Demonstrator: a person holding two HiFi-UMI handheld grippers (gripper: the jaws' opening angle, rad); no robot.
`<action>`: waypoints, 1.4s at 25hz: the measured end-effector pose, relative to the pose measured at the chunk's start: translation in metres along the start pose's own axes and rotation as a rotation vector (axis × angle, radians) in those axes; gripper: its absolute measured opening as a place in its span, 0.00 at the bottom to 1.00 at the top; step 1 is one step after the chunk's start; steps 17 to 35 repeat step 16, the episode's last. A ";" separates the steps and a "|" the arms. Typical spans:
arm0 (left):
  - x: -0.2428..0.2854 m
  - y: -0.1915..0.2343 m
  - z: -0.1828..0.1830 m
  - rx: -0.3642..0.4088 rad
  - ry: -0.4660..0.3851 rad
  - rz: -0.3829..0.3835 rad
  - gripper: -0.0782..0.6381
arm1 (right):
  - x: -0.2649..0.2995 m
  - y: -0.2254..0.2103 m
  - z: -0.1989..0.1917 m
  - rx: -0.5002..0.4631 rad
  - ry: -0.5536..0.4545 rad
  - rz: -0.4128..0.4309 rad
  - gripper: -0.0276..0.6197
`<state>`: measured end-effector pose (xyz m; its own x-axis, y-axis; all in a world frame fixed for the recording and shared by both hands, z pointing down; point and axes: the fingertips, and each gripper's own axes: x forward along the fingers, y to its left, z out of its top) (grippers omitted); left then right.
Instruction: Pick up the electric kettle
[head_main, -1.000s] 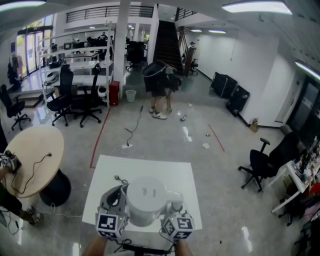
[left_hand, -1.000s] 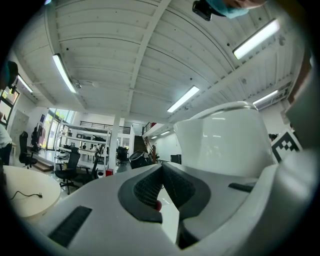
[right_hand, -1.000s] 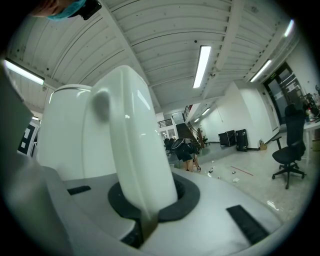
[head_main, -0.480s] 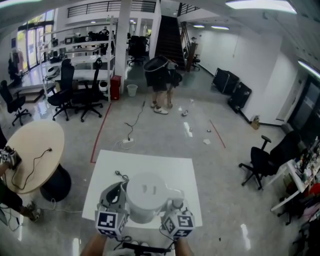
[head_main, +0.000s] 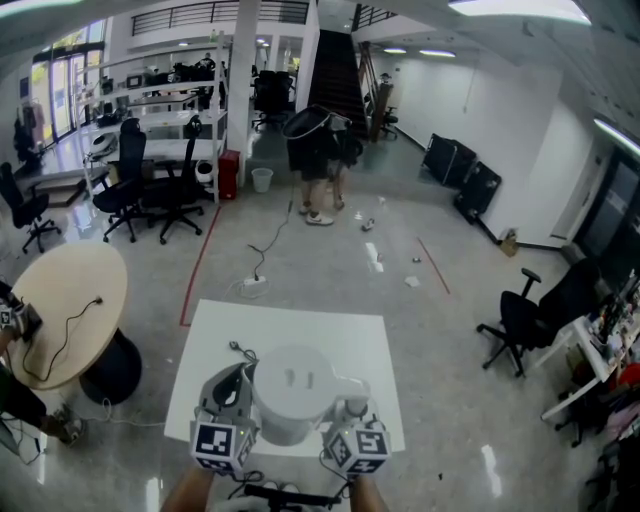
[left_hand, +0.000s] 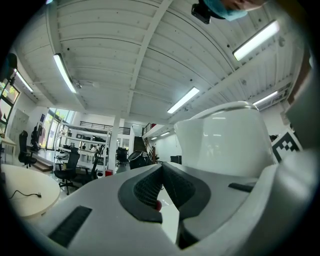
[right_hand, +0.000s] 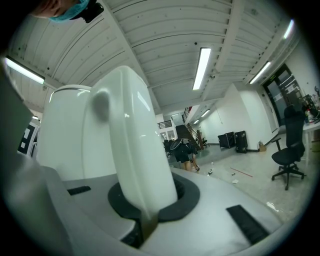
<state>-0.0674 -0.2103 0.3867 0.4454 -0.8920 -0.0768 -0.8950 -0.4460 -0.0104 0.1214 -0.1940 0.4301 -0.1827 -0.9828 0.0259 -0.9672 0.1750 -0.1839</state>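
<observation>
A white electric kettle stands at the near edge of a white table. My right gripper sits at its right side, shut on the kettle's handle, which rises from between the jaws in the right gripper view. My left gripper rests against the kettle's left side. In the left gripper view its dark pads meet with nothing between them, and the kettle's body bulges just to the right.
A thin cable end lies on the table behind the kettle. A round beige table stands at the left, a black office chair at the right. A power strip lies on the floor beyond, and a person stands far back.
Both grippers and the kettle have kept still. Only the person at the back has shifted a little.
</observation>
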 end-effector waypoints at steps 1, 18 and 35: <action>0.000 0.000 0.001 -0.003 0.002 0.000 0.12 | 0.000 0.000 0.000 0.001 0.000 -0.001 0.06; 0.000 0.000 -0.002 0.031 -0.007 0.006 0.12 | -0.002 -0.003 0.001 0.001 -0.003 -0.001 0.06; 0.000 0.000 -0.002 0.031 -0.007 0.006 0.12 | -0.002 -0.003 0.001 0.001 -0.003 -0.001 0.06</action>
